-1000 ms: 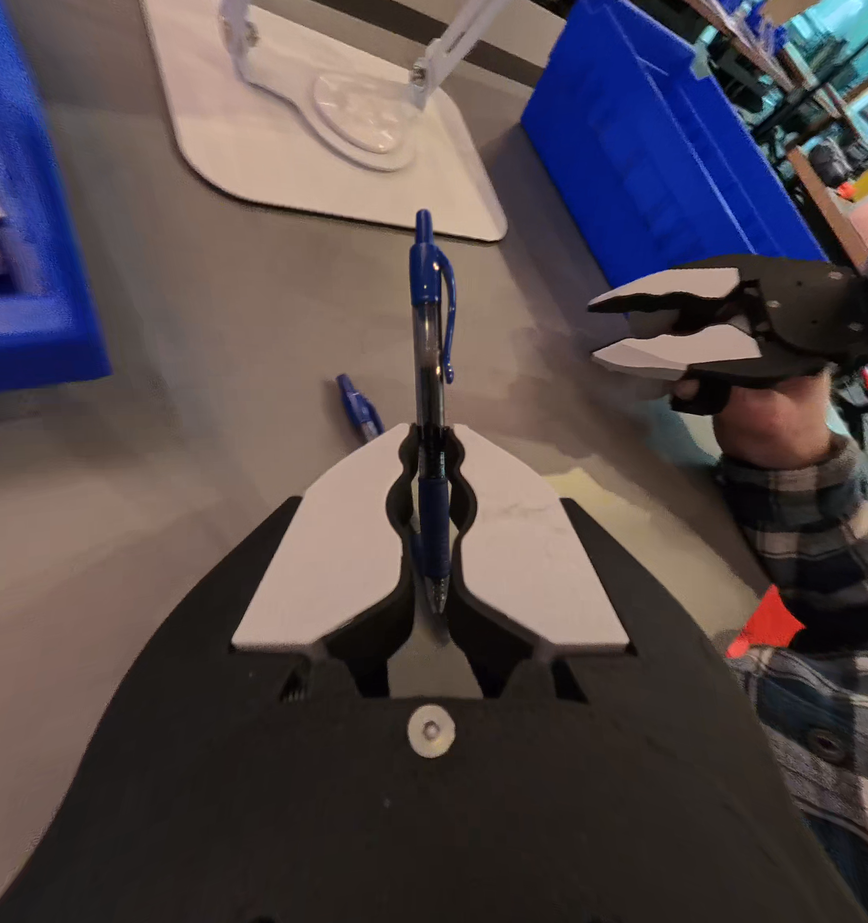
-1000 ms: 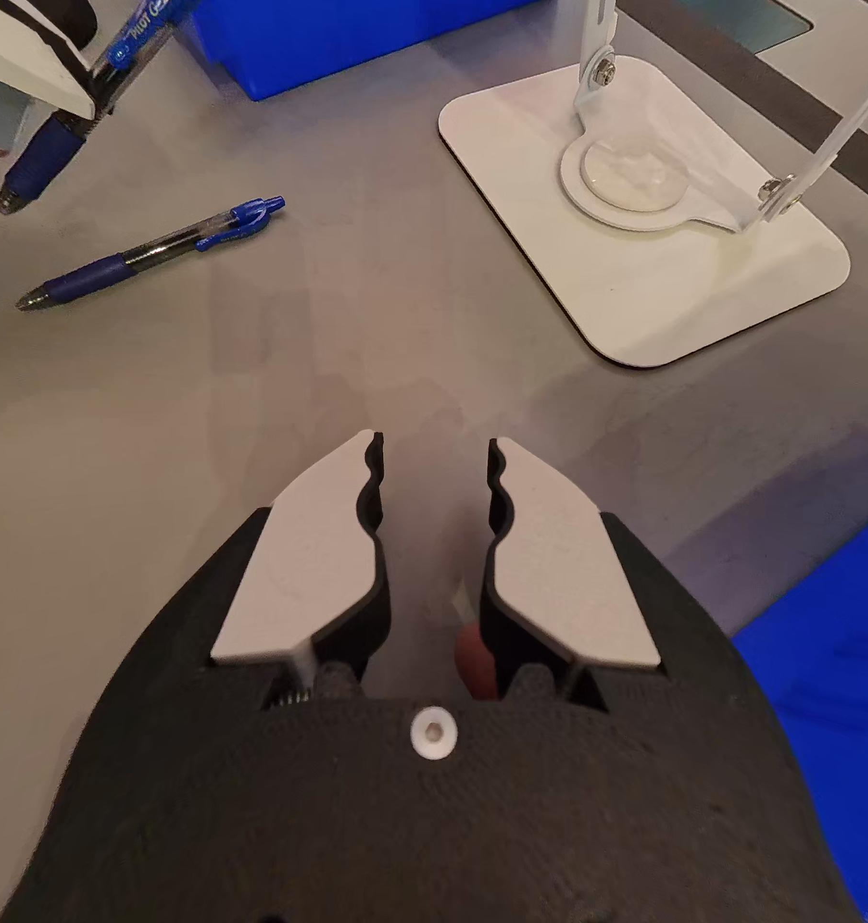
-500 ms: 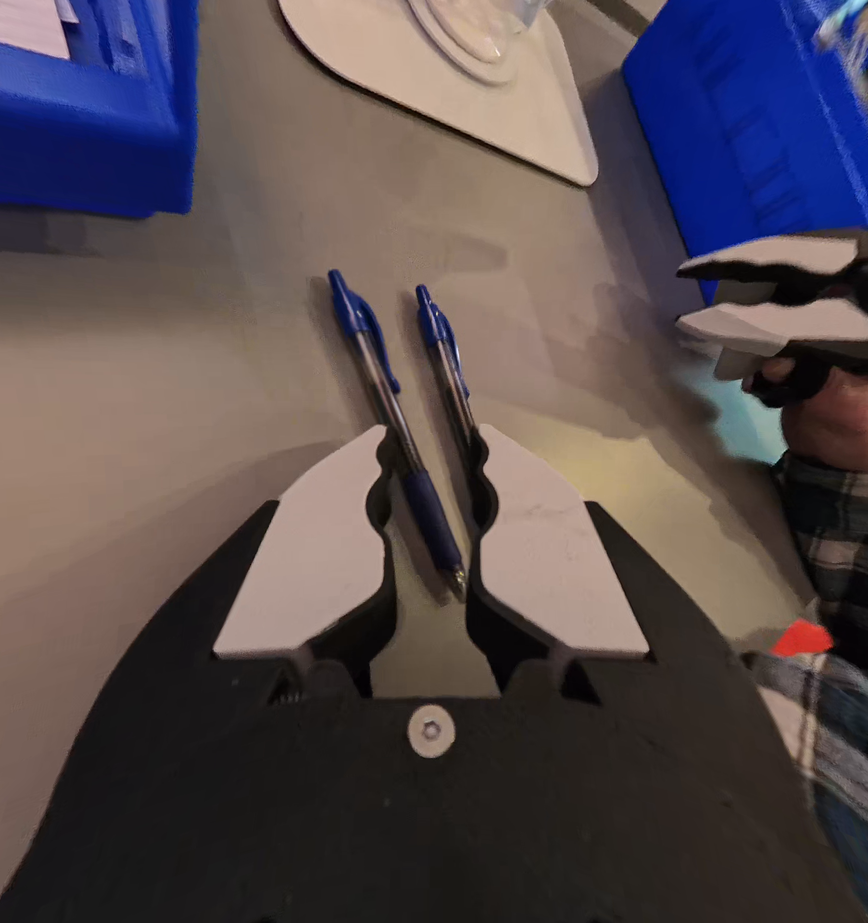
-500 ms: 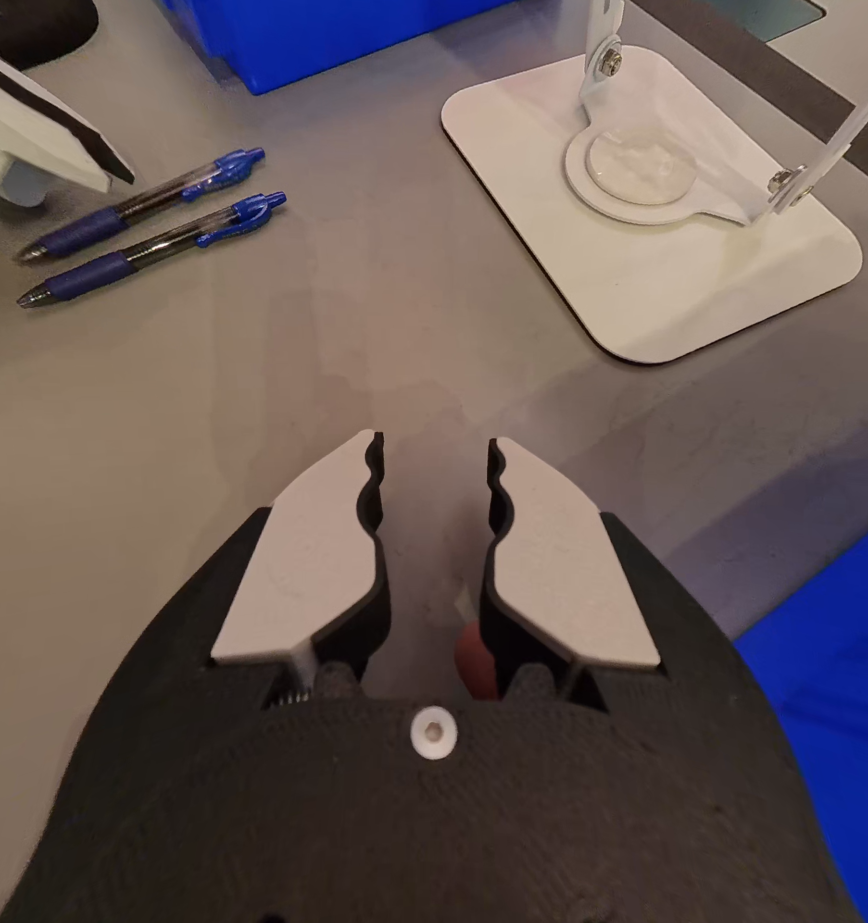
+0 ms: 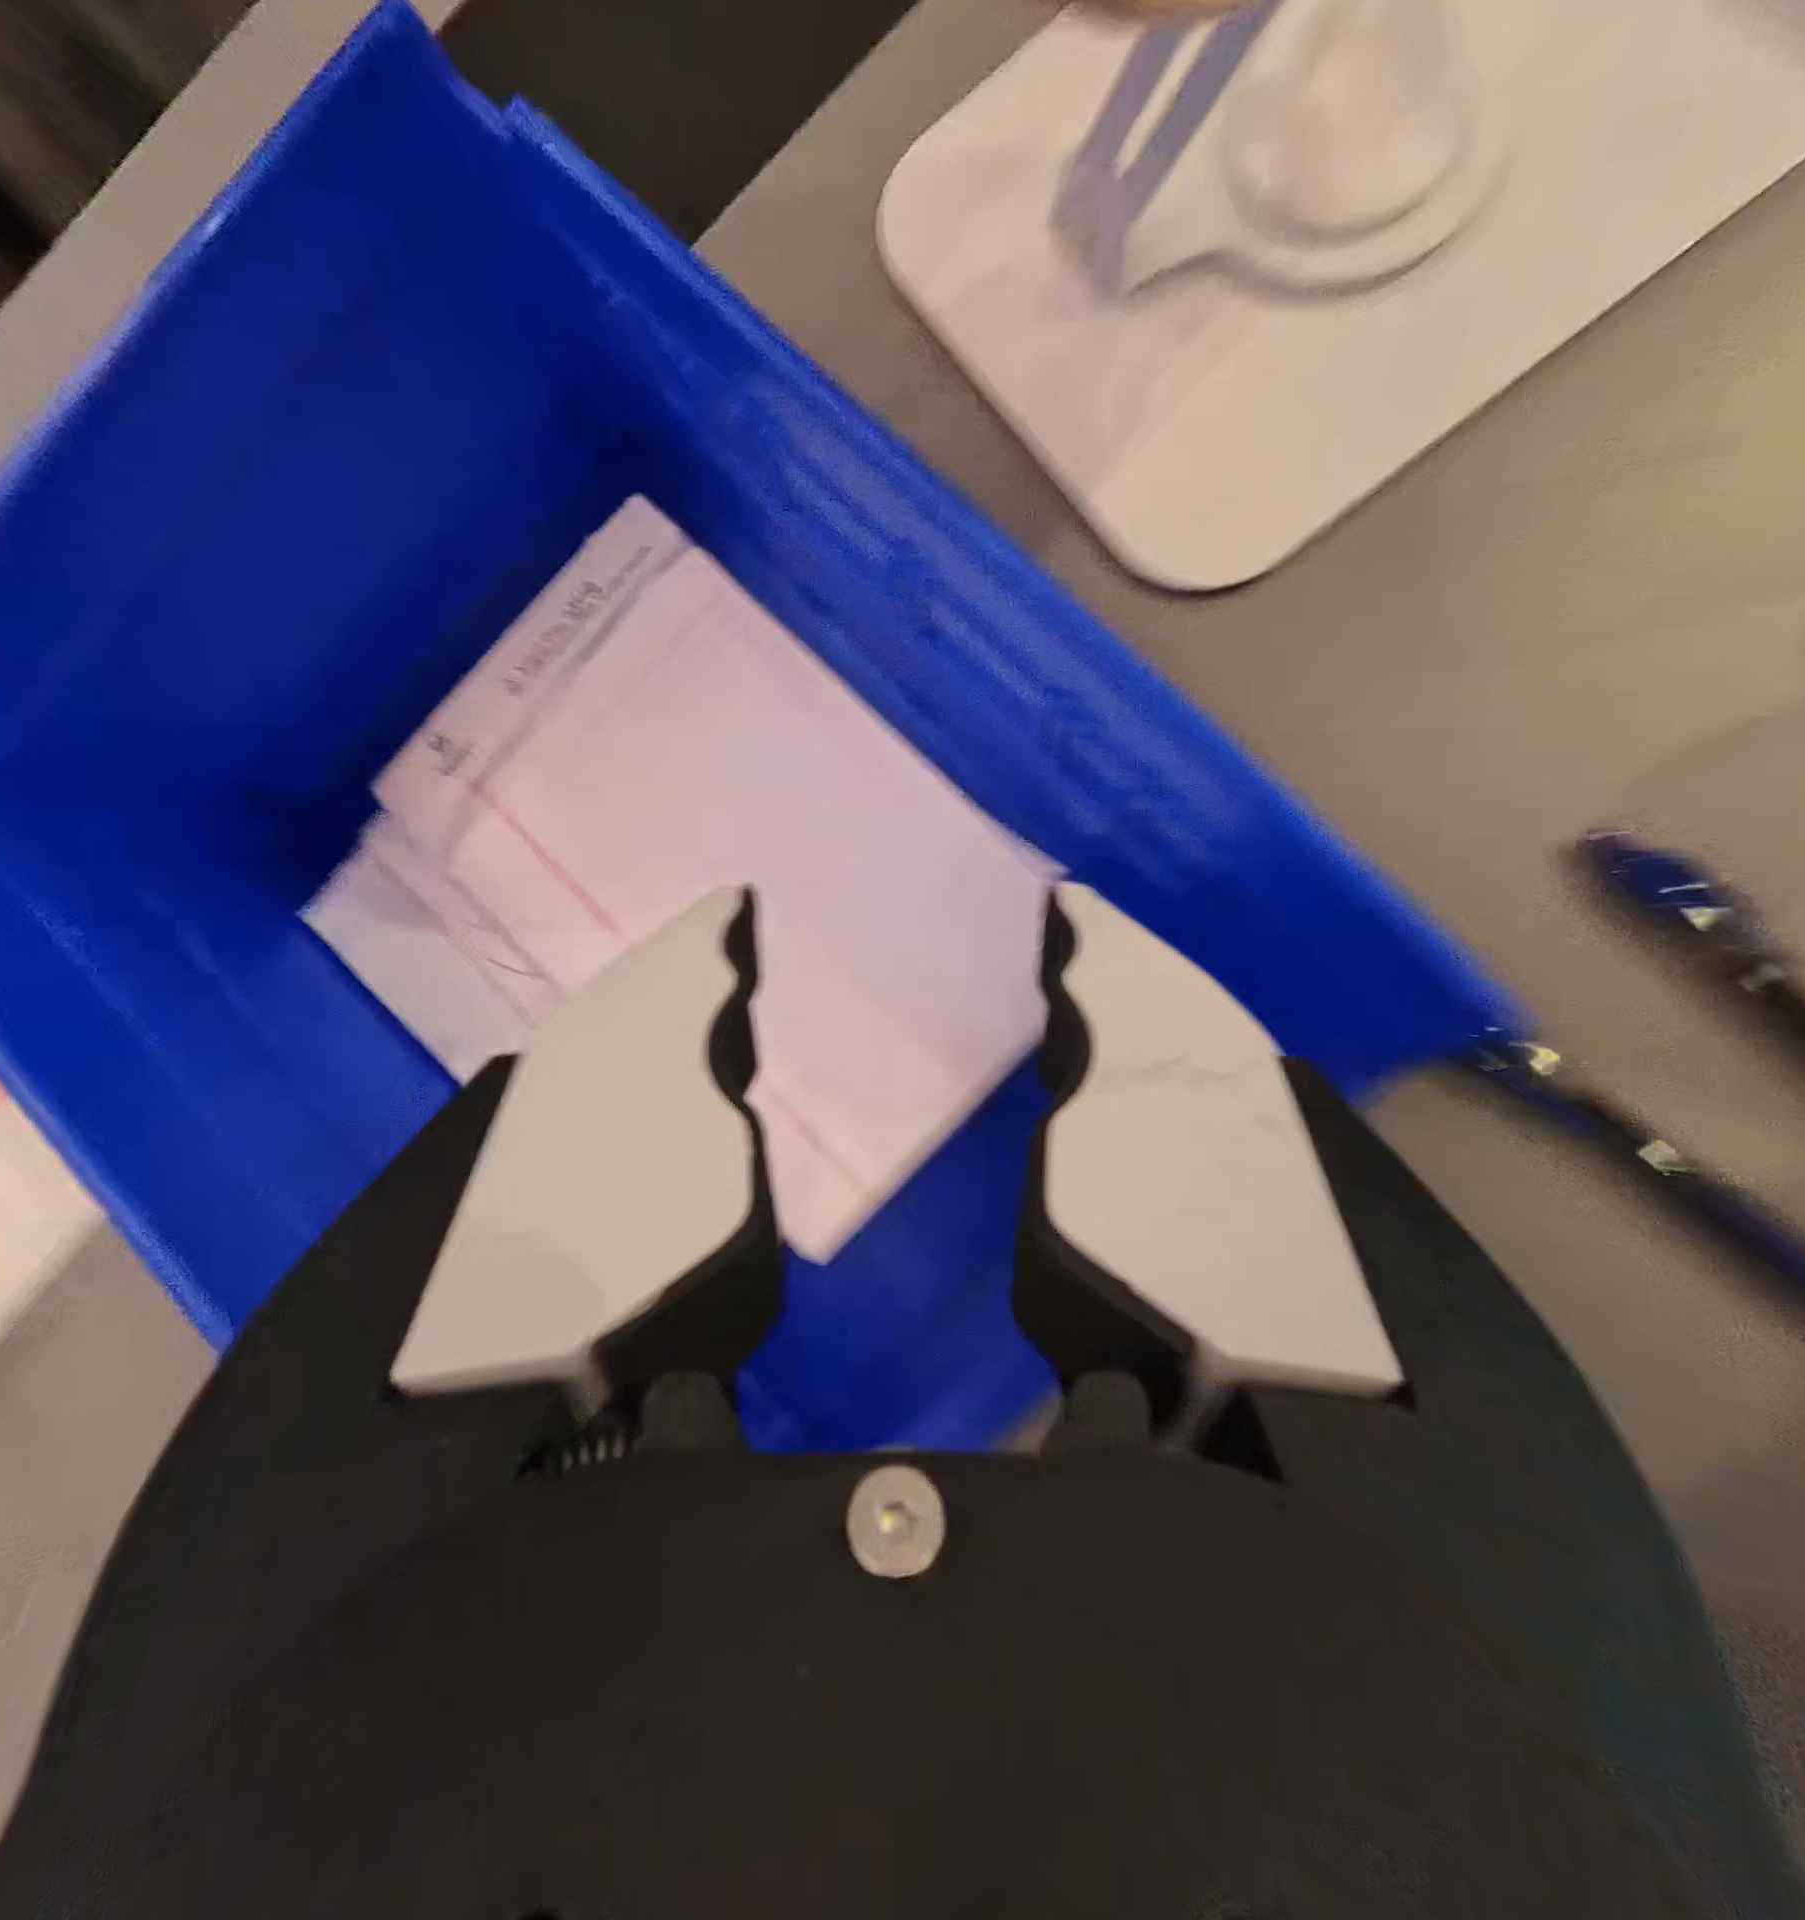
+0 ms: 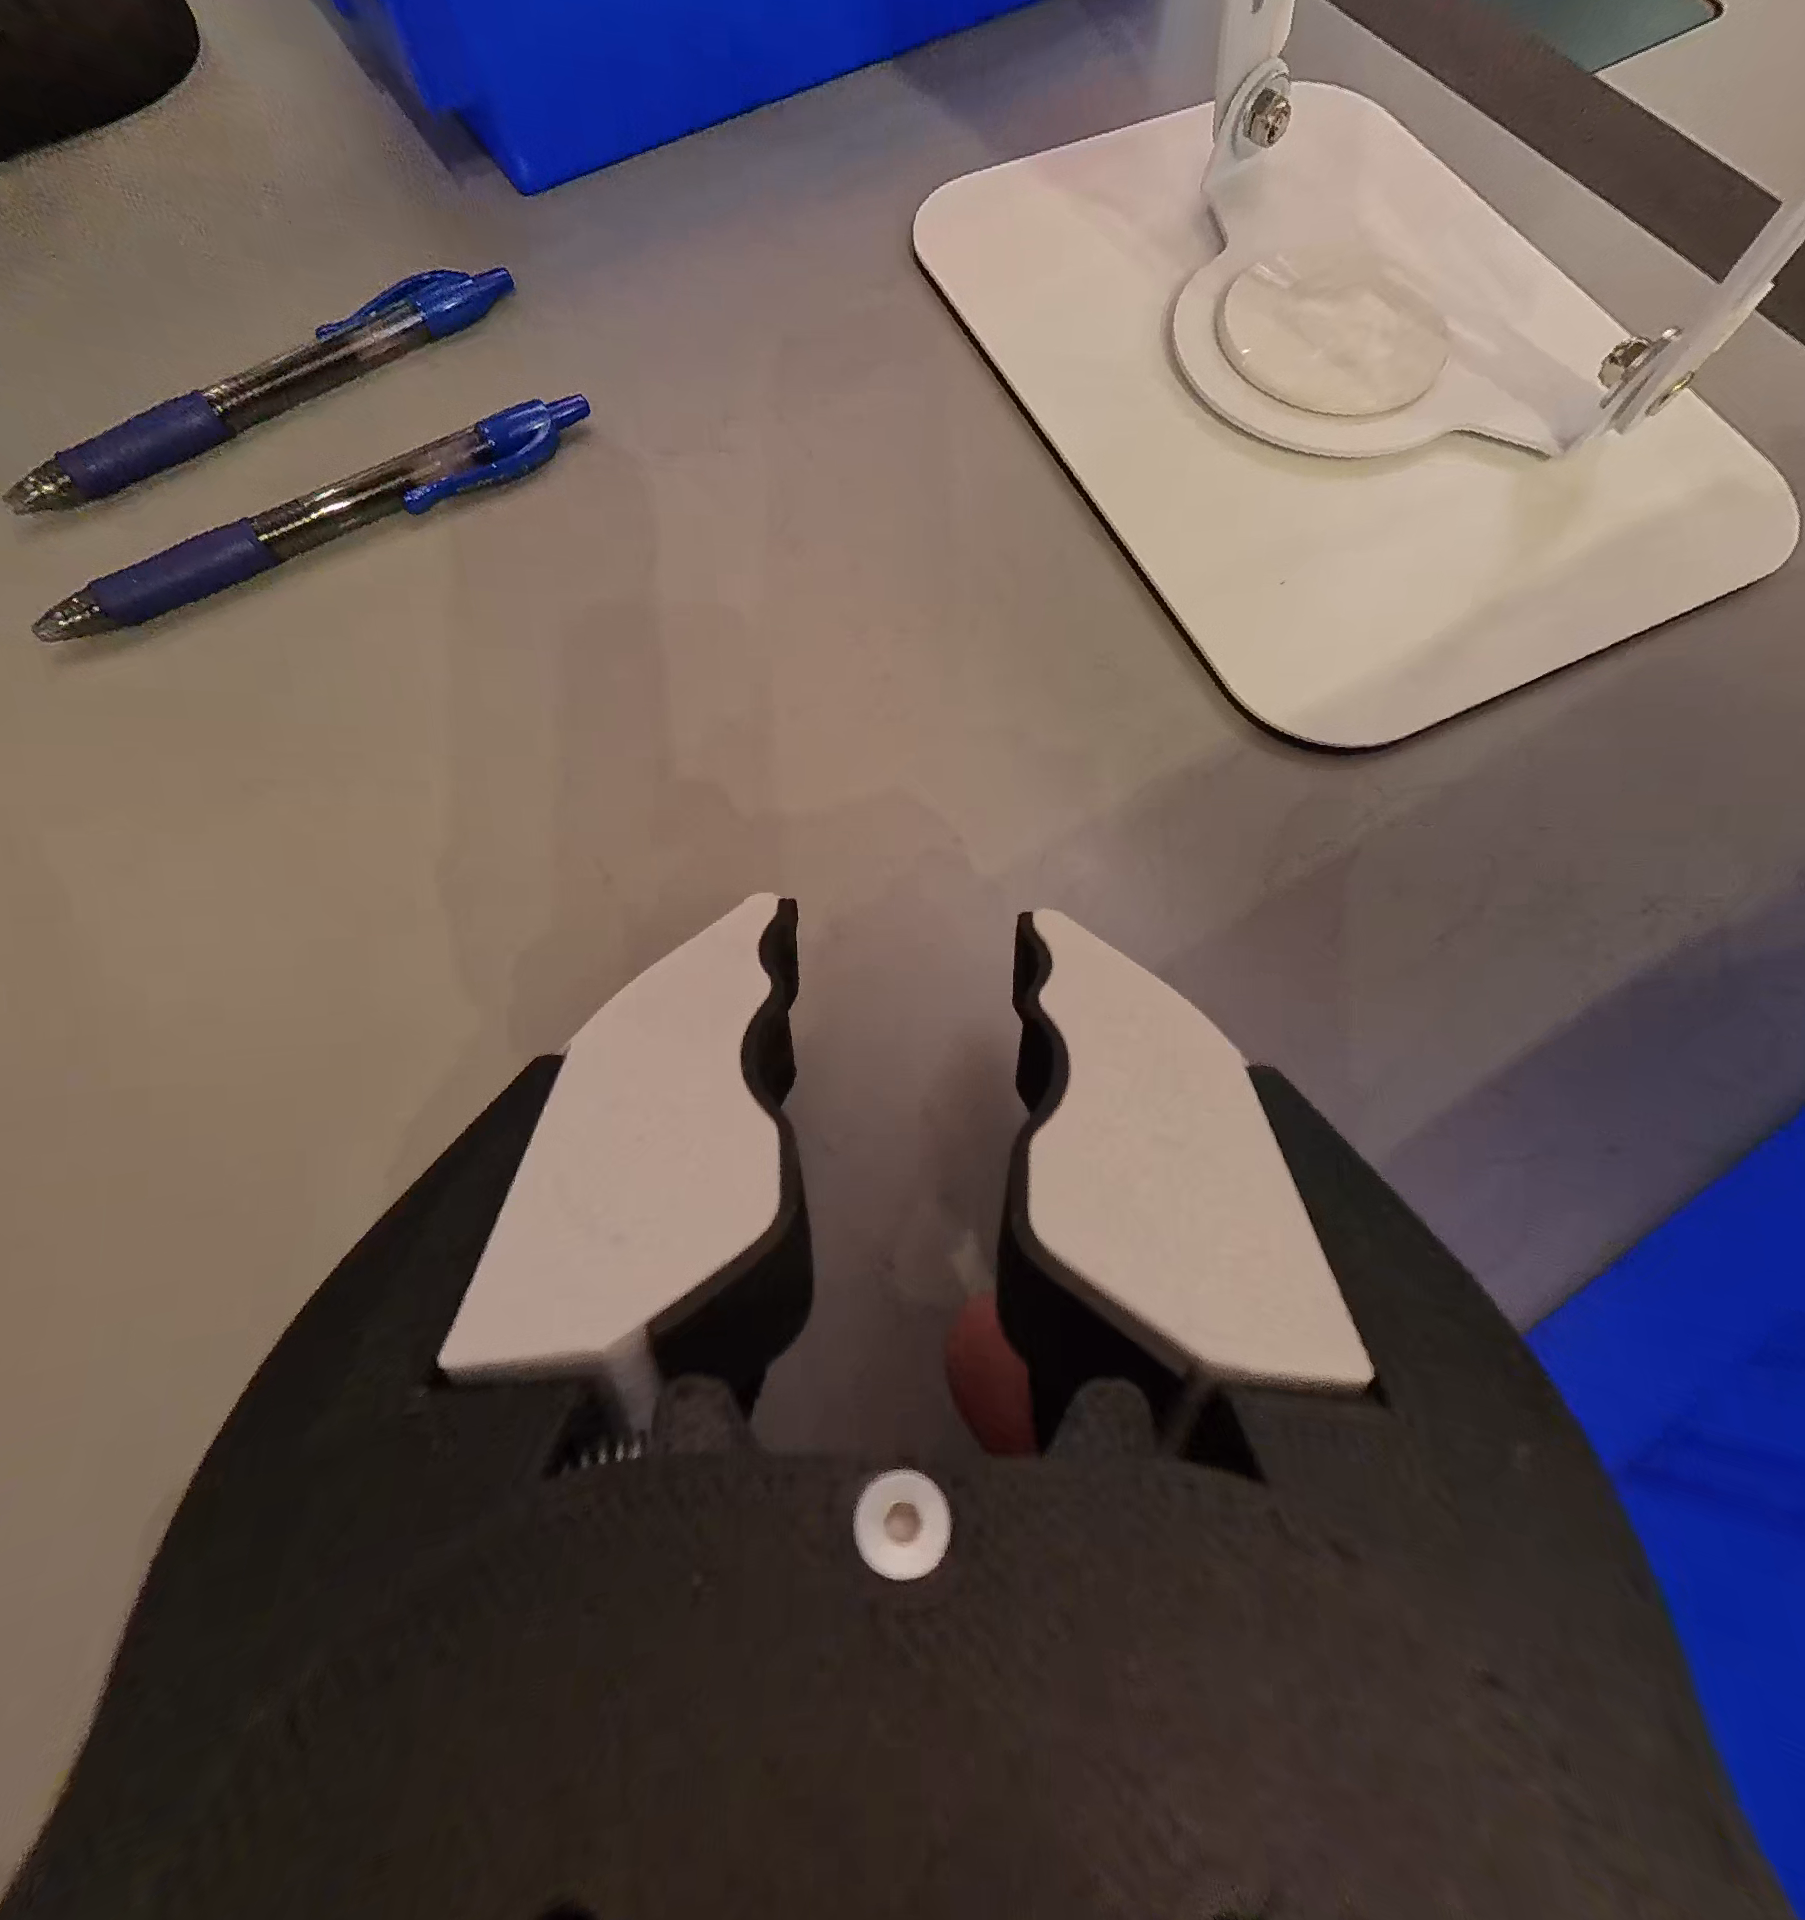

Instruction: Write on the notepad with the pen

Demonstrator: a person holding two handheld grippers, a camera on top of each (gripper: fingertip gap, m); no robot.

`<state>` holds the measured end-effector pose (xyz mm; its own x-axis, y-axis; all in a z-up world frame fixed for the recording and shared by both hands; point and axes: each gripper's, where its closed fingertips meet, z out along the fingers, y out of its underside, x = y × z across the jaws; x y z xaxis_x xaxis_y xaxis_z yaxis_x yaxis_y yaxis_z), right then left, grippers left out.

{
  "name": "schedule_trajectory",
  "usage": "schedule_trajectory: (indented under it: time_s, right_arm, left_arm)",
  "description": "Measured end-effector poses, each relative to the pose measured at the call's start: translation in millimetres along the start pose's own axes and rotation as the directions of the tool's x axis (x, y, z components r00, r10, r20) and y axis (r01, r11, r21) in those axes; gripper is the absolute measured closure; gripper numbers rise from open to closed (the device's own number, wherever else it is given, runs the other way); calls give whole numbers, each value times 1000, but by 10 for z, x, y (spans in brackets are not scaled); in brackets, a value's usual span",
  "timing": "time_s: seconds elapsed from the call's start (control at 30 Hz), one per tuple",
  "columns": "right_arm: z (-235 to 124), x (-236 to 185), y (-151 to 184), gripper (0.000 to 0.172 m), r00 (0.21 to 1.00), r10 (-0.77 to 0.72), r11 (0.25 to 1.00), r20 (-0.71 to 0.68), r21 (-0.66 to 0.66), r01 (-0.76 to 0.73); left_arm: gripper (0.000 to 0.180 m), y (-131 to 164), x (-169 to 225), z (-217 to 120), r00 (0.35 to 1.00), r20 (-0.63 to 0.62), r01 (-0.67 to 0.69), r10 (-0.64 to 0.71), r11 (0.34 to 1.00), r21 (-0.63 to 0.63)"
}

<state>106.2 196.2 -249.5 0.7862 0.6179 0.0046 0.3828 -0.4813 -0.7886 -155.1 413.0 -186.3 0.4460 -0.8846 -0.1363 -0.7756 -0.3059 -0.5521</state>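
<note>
My left gripper [image 5: 898,914] is open and empty. It hovers over a blue bin [image 5: 254,520] that holds white notepads [image 5: 752,831] with a red margin line. Two blue pens lie side by side on the grey table: blurred at the right of the left wrist view [image 5: 1729,956], and at the upper left of the right wrist view, the farther pen [image 6: 264,384] and the nearer pen [image 6: 306,514]. My right gripper [image 6: 906,920] is open and empty above bare table, well to the right of the pens.
A white stand base [image 6: 1365,416] with a round disc and metal arms sits at the back right; it also shows in the left wrist view [image 5: 1345,260]. A blue bin [image 6: 607,73] stands behind the pens. Another blue bin edge [image 6: 1729,1299] is at the right. Some 35 cm of space lies between my two pairs of fingers.
My left gripper laid its pen on the table beside the other pen, opened wide, and swung left over the blue bin with the notepads. My right gripper stayed still and open.
</note>
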Motion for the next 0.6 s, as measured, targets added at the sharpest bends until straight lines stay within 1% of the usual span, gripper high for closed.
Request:
schedule_trajectory:
  time_s: [0.03, 0.07, 0.13, 0.17, 0.2, 0.27, 0.37, 0.4, 0.43, 0.5, 0.57, 0.6]
  right_arm:
    - [-2, 5, 0, 132, 1000, 0, 1000, -2, 0, 0]
    - [-4, 11, 0, 132, 1000, 0, 1000, -3, 1, 0]
    - [-2, 21, 7, 132, 1000, 4, 1000, -4, -1, -4]
    - [1, 21, 10, 132, 1000, 4, 1000, -2, -2, -4]
    - [3, 15, 10, 132, 1000, 1, 1000, 2, -2, -1]
    - [6, 10, 9, 131, 1000, -4, 1000, 4, -2, 4]
    - [19, 12, 22, 132, 1000, -1, 1000, 7, -7, 1]
    - [25, 13, 30, 132, 1000, -1, 1000, 8, -10, 1]
    - [31, 14, 38, 132, 1000, -1, 1000, 8, -14, 2]
    - [41, 15, 51, 132, 1000, 2, 1000, 13, -17, -2]
    - [44, 17, 56, 132, 1000, 8, 1000, 19, -18, -7]
    - [45, 17, 52, 132, 1000, 10, 1000, 21, -16, -9]
  left_arm:
    - [120, -22, -194, 138, 999, 14, -45, 46, 999, -29]
    - [120, -39, -305, 268, 993, -8, -122, 122, 991, -54]
    - [106, -45, -552, 511, 951, 3, -307, 309, 945, -108]
    - [105, -16, -603, 618, 931, -36, -365, 363, 920, -141]
    - [104, -14, -694, 710, 912, -39, -408, 408, 897, -167]
    - [103, -40, -749, 848, 880, -96, -475, 465, 865, -161]
    - [92, -18, -786, 1004, 870, -191, -488, 455, 851, -194]
    - [90, 38, -774, 1016, 868, -235, -486, 437, 844, -228]
    - [91, 51, -791, 998, 862, -236, -500, 449, 830, -248]
    - [92, 57, -621, 844, 844, -290, -515, 452, 832, -203]
    - [91, 138, -437, 628, 820, -296, -551, 489, 815, -180]
    - [87, 213, -313, 522, 808, -304, -568, 505, 806, -168]
